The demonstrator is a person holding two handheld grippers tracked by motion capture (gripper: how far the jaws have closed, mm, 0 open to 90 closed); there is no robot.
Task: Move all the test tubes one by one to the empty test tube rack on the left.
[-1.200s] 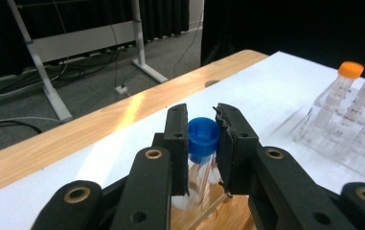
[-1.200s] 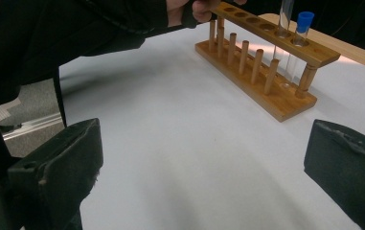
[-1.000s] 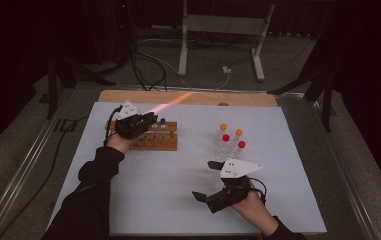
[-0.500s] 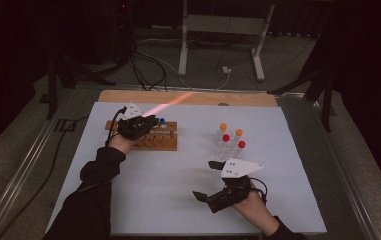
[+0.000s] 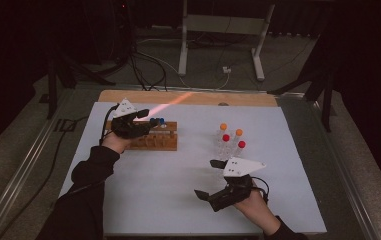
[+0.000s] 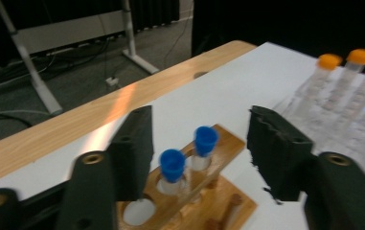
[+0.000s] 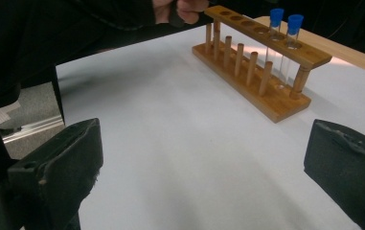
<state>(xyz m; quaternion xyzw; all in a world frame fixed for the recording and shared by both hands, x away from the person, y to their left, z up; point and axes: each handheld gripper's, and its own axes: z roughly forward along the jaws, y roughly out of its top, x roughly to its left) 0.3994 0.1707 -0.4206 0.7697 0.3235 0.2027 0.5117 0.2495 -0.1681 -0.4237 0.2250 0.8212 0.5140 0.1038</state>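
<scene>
A wooden tube rack (image 5: pixel 154 142) stands at the table's left. Two blue-capped tubes (image 5: pixel 157 121) sit upright in its far-right holes. My left gripper (image 5: pixel 145 126) hovers just above and left of them. In the left gripper view its jaws (image 6: pixel 200 122) have just been opening and stand apart. The blue caps (image 6: pixel 173 163) show below the gap, and no pad touches them. Several loose tubes with orange and red caps (image 5: pixel 230 137) stand at centre right. My right gripper (image 5: pixel 205 197) rests near the front edge, wide open with nothing in it (image 7: pixel 204 148), and faces the rack (image 7: pixel 252 62).
A bare wooden strip (image 5: pixel 188 97) runs along the table's far edge, lit by an orange streak. Beyond it are cables and a metal stand (image 5: pixel 218 30) on the floor. White tabletop (image 5: pixel 178 180) lies between the rack and my right gripper.
My left gripper has lifted a little and drawn back from the blue-capped tubes, which stay in the rack. The right hand has kept still.
</scene>
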